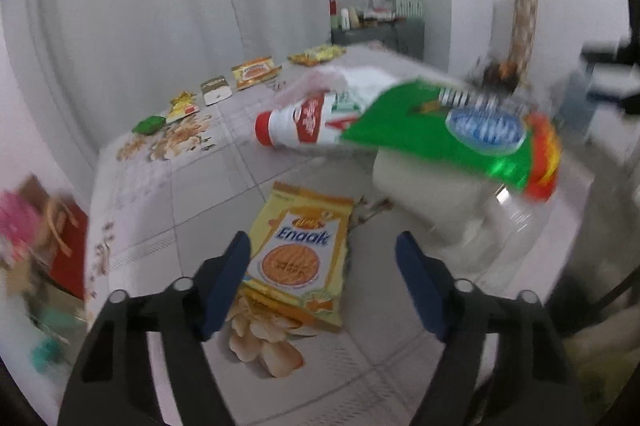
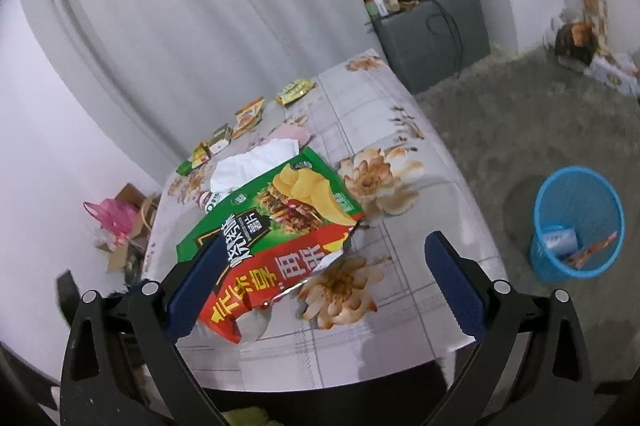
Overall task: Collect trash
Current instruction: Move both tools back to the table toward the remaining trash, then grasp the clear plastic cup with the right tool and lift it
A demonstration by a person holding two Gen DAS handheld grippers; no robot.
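**Legible print, both wrist views**

Left wrist view: yellow-orange snack packet (image 1: 298, 260) lying flat on the table (image 1: 192, 193), toward its near edge, carries the blue word "Enaak" on a white band above a round biscuit picture. Small logo above the word is too blurred to read.

Same view: white bottle with red cap (image 1: 298, 125) has a red label with white script; motion blur, unreadable. Green bag's back face shows a barcode and a blue oval, no readable characters.

Right wrist view: green and red chip bag (image 2: 280, 226) bears large Chinese characters, white on black and yellow on red; I cannot transcribe them reliably.

Far-edge wrappers: print too small.
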